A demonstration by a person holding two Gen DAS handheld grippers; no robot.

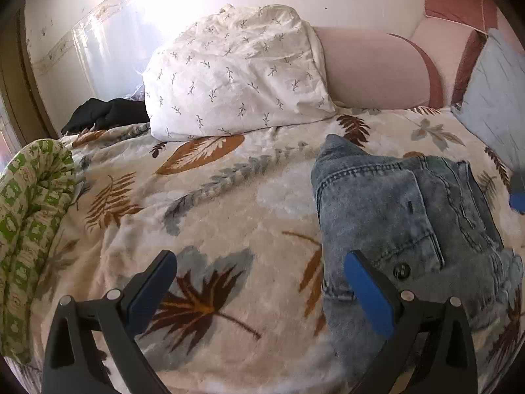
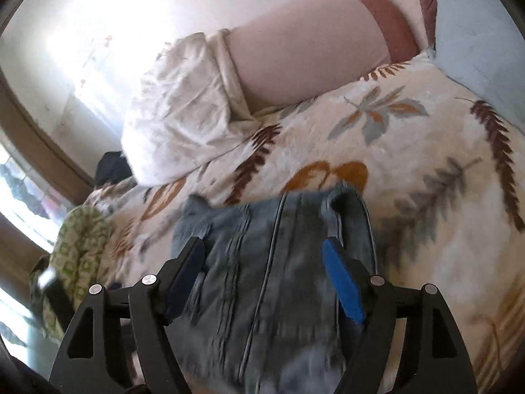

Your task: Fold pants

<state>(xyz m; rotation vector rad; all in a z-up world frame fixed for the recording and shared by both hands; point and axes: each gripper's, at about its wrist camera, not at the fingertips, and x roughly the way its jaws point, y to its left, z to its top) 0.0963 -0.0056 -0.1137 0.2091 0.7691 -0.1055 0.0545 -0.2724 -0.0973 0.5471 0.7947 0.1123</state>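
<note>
Light-blue denim pants (image 1: 407,216) lie folded in a compact bundle on the leaf-patterned blanket (image 1: 229,197), at the right of the left wrist view. My left gripper (image 1: 259,259) is open and empty, just left of the bundle, its right finger at the denim's near left edge. In the right wrist view the pants (image 2: 262,279) lie blurred directly under and between the fingers of my right gripper (image 2: 262,249), which is open above them. A blue bit of the right gripper shows at the left wrist view's right edge (image 1: 518,193).
A white leaf-print pillow (image 1: 236,75) and a pink bolster (image 1: 377,69) lie at the bed's head. A green patterned cloth (image 1: 29,223) is bunched at the left edge, dark clothing (image 1: 105,115) behind it. A pale blue cushion (image 1: 492,98) stands at the right.
</note>
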